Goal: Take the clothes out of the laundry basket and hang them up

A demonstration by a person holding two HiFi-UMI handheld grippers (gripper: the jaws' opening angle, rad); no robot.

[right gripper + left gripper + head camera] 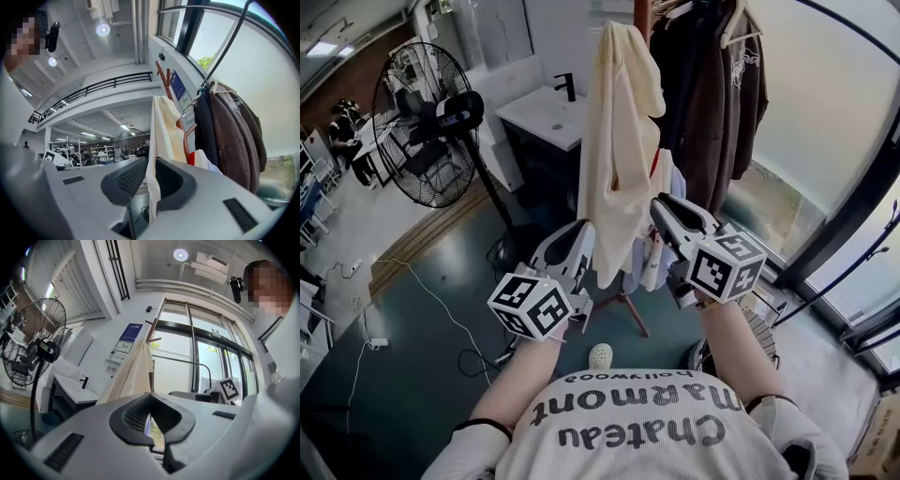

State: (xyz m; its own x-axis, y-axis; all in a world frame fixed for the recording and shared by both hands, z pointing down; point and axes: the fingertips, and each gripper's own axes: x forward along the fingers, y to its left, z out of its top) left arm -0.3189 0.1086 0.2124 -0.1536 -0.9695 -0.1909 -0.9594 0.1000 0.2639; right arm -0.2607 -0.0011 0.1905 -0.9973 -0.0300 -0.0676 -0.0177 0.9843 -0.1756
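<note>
Hanging step judged in hand. Cream shirt is draped on coat stand at 12 o'clock. One fold is pinched in narrowly parted right tool. Left tool is closed, apparently empty. Release and straightening are called for next.

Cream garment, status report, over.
Right gripper shut on cream garment, draped on coat rack. Left gripper shut at its lower edge, grip unclear. Dark jackets crowd rack beside it.

Fan left of garment on rack
</note>
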